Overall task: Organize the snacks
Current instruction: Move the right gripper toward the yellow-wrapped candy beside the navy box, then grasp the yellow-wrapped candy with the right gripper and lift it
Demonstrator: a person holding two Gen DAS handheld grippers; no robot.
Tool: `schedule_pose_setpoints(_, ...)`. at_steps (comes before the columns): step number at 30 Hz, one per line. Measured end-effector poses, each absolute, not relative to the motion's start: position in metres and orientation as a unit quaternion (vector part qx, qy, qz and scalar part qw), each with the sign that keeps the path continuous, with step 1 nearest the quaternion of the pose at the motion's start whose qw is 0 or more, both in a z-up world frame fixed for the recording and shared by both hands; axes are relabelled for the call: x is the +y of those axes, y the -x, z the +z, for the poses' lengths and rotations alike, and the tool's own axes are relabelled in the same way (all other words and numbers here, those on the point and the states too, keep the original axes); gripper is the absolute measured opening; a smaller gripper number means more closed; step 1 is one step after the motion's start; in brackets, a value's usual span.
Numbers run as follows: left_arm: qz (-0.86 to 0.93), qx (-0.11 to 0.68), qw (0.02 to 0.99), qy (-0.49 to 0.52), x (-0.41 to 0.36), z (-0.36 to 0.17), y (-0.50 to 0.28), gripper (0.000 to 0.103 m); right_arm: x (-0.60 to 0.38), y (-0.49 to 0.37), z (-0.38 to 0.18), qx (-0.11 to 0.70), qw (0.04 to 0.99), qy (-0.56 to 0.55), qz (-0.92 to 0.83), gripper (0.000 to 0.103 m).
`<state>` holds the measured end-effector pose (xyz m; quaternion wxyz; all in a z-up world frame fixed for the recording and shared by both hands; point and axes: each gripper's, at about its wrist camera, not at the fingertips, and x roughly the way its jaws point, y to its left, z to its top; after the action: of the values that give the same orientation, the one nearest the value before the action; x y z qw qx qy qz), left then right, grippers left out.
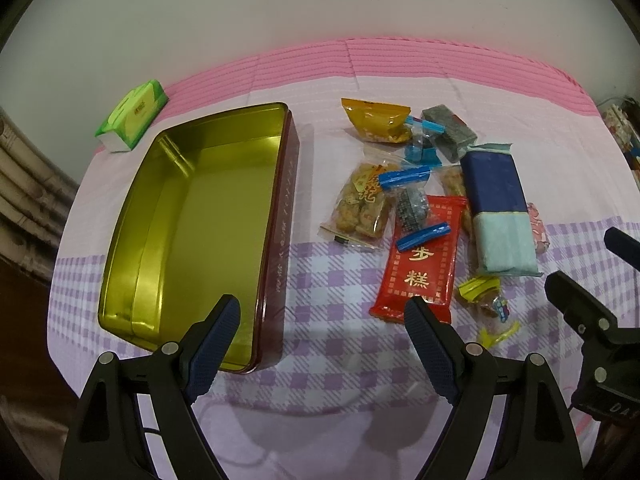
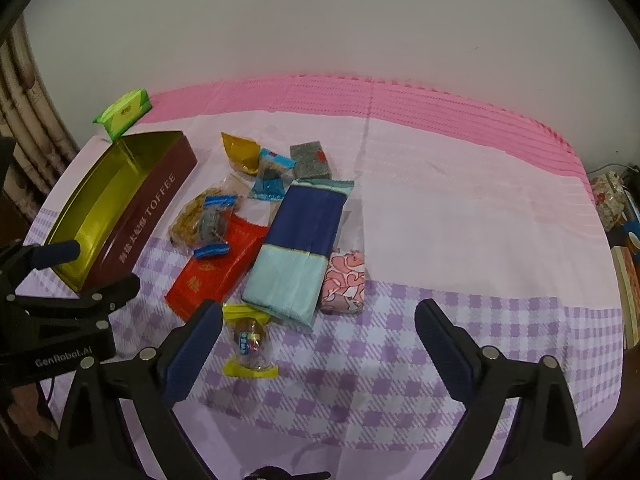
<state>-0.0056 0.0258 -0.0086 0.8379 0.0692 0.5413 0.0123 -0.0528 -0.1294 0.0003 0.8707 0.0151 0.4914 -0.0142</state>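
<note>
Two hand-held grippers hover wide open over a lilac-checked and pink cloth-covered table (image 2: 440, 208), and neither holds or touches anything. At centre left of the left wrist view lies the open rectangular maroon tin with a gold interior (image 1: 192, 216), nothing inside it as far as can be seen; a green tissue pack (image 1: 132, 114) sits beyond it at upper left. Right of the tin the snacks lie in a loose, partly overlapping heap: a yellow foil pouch (image 1: 376, 120), a grey wrapped block (image 1: 450, 132), a clear bag of fried pastry (image 1: 360, 204), a red packet with gold characters (image 1: 420, 264), a long navy-and-pale-blue wrapped bar (image 1: 500, 212), a pink patterned packet (image 2: 344, 284) just beside the bar, and a small yellow-ended wrapped sweet (image 2: 250, 338). The left gripper (image 1: 320, 316) stands with its jaws far apart, one finger over the tin's near corner, the other near the red packet's lower edge. The right gripper (image 2: 316, 320) is equally spread, its left finger just beside the small sweet. The step in hand appears to be the first pick. It would go best by taking an outlying, unstacked item such as the sweet, closing across its narrow middle rather than its crinkled ends, then lowering it into a corner of the tin so space remains for the long bar.
</note>
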Motion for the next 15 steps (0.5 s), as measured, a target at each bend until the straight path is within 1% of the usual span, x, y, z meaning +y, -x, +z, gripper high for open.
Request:
schedule_pose_setpoints(2, 0.013, 0.54, 0.839, -0.069, 0.028, -0.008, 0.006, 0.084, -0.129, 0.054, -0.001, 0.495, 0.869, -0.013, -0.009, 0.092)
schedule_pose_setpoints(4, 0.016, 0.539, 0.839, -0.067, 0.031, -0.007, 0.006, 0.084, -0.128, 0.055, -0.004, 0.501, 0.866, -0.006, -0.003, 0.084)
schedule_pose_setpoints(7, 0.023, 0.539, 0.839, -0.063, 0.038, -0.007, 0.004, 0.084, -0.125, 0.058, -0.009, 0.51, 0.86, 0.002, 0.004, 0.078)
schedule_pose_setpoints(11, 0.03, 0.54, 0.839, -0.06, 0.045, -0.008, 0.002, 0.084, -0.12, 0.061, -0.02, 0.524, 0.851, 0.009, 0.015, 0.076)
schedule_pose_setpoints(13, 0.03, 0.541, 0.838, -0.059, 0.047, -0.009, 0.003, 0.084, -0.116, 0.06, -0.026, 0.533, 0.846, 0.007, 0.025, 0.068)
schedule_pose_setpoints(15, 0.03, 0.542, 0.838, -0.06, 0.048, -0.01, 0.003, 0.084, -0.112, 0.058, -0.031, 0.54, 0.841, 0.004, 0.034, 0.066)
